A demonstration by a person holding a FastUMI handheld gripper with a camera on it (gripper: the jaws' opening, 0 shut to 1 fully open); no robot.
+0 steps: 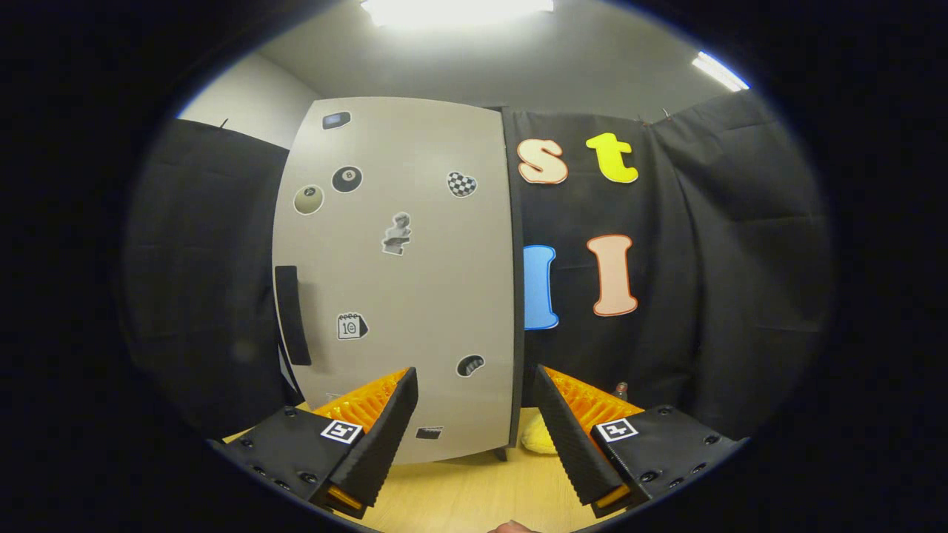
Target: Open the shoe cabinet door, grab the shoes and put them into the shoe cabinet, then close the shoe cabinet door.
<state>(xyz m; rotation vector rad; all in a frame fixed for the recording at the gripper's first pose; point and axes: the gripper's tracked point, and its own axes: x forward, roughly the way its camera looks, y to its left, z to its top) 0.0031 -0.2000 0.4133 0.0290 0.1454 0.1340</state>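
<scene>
The fingers [474, 429] are hanging spread and gripping nothing above the worktop [474, 488], facing the cabinet's shut door [400, 281], while a yellow shoe [537, 437] is peeking out right of it.

Shoe cabinet door [400, 274] stands centre frame, beyond my spread fingers, handle [292, 314] on its left edge. Booth cloth [703, 259] behind and right of it. Soft item [537, 438] on table [474, 492] at door's lower right corner.

Pale grey cabinet door [415, 296], black handle [292, 314], possibly yellow shoe [537, 438].
</scene>
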